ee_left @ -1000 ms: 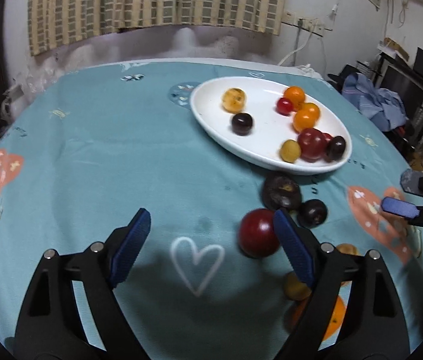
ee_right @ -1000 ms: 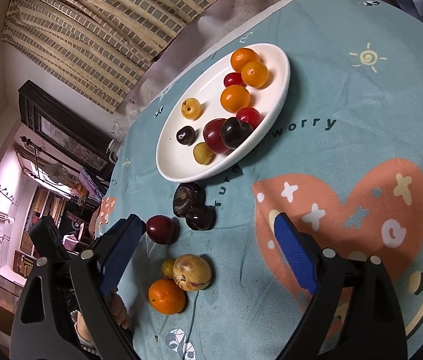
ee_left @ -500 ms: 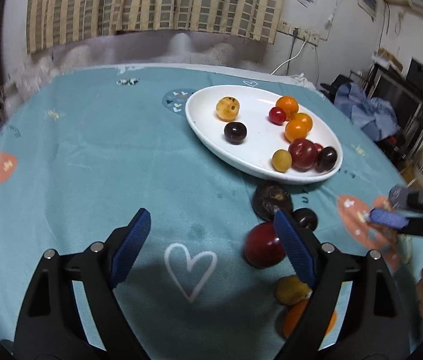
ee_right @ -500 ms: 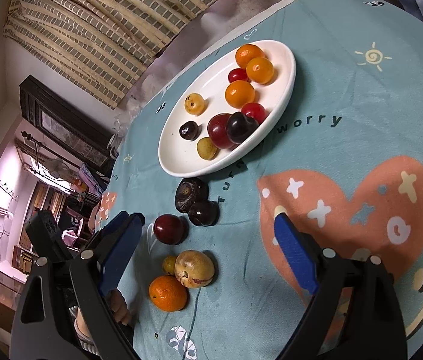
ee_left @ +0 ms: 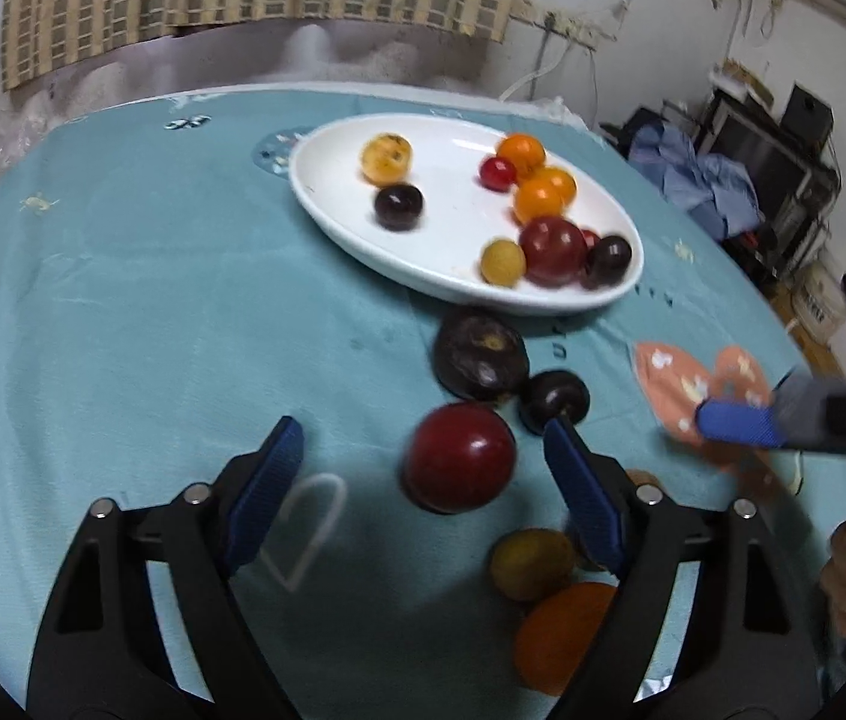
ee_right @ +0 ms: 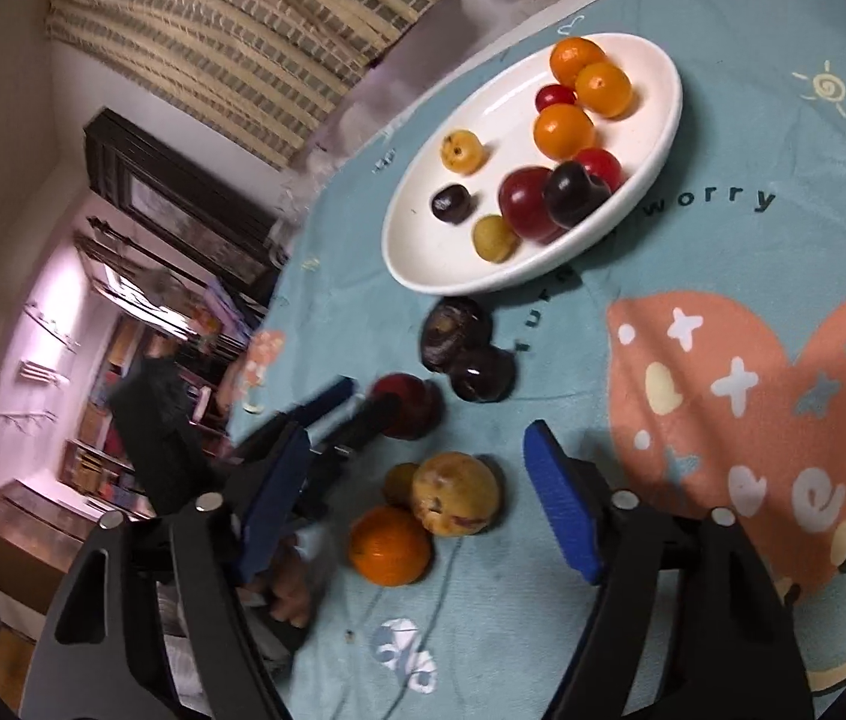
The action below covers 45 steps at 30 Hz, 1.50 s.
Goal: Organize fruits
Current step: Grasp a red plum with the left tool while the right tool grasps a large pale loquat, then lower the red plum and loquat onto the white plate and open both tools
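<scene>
A white oval plate (ee_left: 327, 180) (ee_right: 417, 252) holds several small fruits. On the teal cloth before it lie a red plum (ee_left: 459, 459) (ee_right: 408, 405), a dark wrinkled fruit (ee_left: 480, 354) (ee_right: 453, 333), a dark plum (ee_left: 555, 399) (ee_right: 483, 378), a yellow fruit (ee_left: 531, 564) (ee_right: 453, 501) and an orange (ee_left: 564, 636) (ee_right: 390, 546). My left gripper (ee_left: 423, 492) is open with the red plum between its fingers. My right gripper (ee_right: 417, 510) is open around the yellow fruit and shows at the right of the left wrist view (ee_left: 735, 423).
The round table has a teal cloth (ee_left: 153, 300) with a large salmon heart print (ee_right: 753, 390). Behind the table hangs a checked curtain (ee_left: 243, 0). Clothes and electronics stand at the right (ee_left: 723, 180). Shelves stand in a side room (ee_right: 93, 390).
Both grippers have moved forward and down toward the loose fruits. The red plum now lies between the left fingers, and the yellow fruit between the right fingers.
</scene>
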Motion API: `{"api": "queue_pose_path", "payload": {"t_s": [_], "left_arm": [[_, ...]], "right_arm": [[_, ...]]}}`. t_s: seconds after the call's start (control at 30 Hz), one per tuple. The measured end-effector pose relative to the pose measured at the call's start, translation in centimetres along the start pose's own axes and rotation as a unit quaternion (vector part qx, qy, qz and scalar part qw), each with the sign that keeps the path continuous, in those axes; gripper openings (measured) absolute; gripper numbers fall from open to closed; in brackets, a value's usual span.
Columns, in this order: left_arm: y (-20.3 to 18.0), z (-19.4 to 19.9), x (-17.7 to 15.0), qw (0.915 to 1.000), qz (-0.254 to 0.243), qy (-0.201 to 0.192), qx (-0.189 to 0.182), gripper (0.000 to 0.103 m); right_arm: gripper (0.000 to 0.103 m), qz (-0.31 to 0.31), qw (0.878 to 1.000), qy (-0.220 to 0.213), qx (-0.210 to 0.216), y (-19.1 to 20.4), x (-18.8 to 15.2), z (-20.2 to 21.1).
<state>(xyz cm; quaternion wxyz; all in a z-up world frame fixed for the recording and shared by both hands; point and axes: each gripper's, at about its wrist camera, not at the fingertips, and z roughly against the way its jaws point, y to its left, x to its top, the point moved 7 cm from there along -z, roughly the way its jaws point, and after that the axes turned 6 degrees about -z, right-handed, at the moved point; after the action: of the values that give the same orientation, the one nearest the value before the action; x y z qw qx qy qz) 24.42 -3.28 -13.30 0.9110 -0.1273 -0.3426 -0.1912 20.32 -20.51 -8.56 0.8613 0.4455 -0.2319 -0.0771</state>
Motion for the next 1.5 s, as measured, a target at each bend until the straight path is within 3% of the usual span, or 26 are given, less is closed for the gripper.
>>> {"api": "queue_pose_path", "payload": {"t_s": [0.07,0.1,0.13,0.3,0.4,0.6,0.7,0.87,1.13,1.27,1.37,1.5], "left_arm": [[-0.4,-0.8,-0.4,0.9998,-0.017,0.013,0.006,0.057],[-0.5,-0.9,-0.4,0.9997,-0.021,0.013,0.007,0.055],[-0.6,-0.7,-0.3,0.9997,-0.022,0.01,-0.005,0.038],[1.5,-0.2,-0.3,0.9999,0.009,0.009,-0.001,0.038],[2.3,-0.1,-0.2,0.9997,0.014,0.006,0.018,0.038],[2.8,0.0,-0.2,0.9995,0.022,0.007,0.021,0.038],[2.7,-0.2,-0.3,0.9996,0.017,0.008,0.023,0.038],[2.5,-0.4,-0.4,0.9996,0.013,0.011,0.023,0.038],[2.3,1.0,0.6,0.9995,0.019,-0.017,0.017,0.038],[1.5,1.9,2.8,0.9992,0.018,-0.035,0.003,0.038],[1.3,1.3,5.3,0.9991,0.007,-0.04,0.013,0.038],[0.5,-1.3,7.8,0.9994,0.006,-0.033,0.0,0.038]], "right_arm": [[0.074,0.003,1.0,0.002,0.0,0.2,0.0,0.0],[0.074,0.004,1.0,0.005,-0.002,0.2,-0.1,-0.1],[0.073,0.006,1.0,0.007,-0.004,0.2,-0.1,-0.2],[0.071,0.035,0.998,0.028,-0.035,0.2,-1.1,-1.4],[0.062,0.057,0.996,0.05,-0.055,0.3,-2.2,-2.8],[0.052,0.087,0.99,0.065,-0.085,-0.1,-3.5,-4.5],[0.044,0.102,0.989,0.054,-0.096,-0.1,-3.4,-4.5],[0.04,0.132,0.984,0.036,-0.113,0.4,-3.6,-4.6],[0.04,0.083,0.993,-0.037,-0.076,-0.3,0.3,0.2],[0.04,0.074,0.993,-0.063,-0.071,0.4,2.4,1.2],[0.04,0.073,0.99,-0.082,-0.089,1.0,5.5,1.1],[0.04,0.094,0.983,-0.1,-0.123,2.3,10.4,-1.4]]}}
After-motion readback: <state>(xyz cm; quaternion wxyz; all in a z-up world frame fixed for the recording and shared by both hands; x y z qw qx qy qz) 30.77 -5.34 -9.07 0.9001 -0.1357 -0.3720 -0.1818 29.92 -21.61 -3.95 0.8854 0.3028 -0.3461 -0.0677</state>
